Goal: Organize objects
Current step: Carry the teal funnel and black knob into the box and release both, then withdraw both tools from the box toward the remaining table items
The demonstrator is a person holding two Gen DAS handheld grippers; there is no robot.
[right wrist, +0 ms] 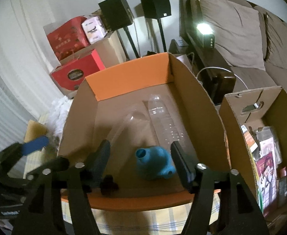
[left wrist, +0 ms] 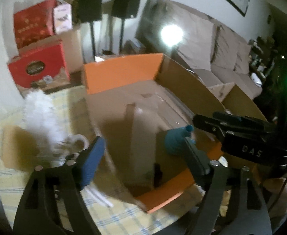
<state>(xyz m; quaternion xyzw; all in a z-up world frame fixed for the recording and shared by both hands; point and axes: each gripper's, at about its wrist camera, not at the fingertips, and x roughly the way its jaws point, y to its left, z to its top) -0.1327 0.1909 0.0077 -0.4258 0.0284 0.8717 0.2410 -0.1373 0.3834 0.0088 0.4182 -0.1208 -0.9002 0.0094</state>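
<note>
A rounded, matte blue toy (right wrist: 153, 162) lies on the floor of the cardboard box (right wrist: 194, 105), low centre of the right view, beside clear plastic bottles (right wrist: 163, 117). The right gripper (right wrist: 141, 162) hangs spread wide around the toy, pads apart from it. The left gripper (left wrist: 141, 156) gapes empty over the box's left wall, white fluff (left wrist: 41, 113) at mid-left.

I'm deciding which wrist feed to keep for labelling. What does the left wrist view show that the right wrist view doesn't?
Only the left wrist view shows the white fluffy item and the right gripper's black body from the side. Only the right wrist view shows the clear plastic bottles and the second cardboard box holding packets. Both show the orange-flapped box, the blue rubber toy and the red boxes.
</note>
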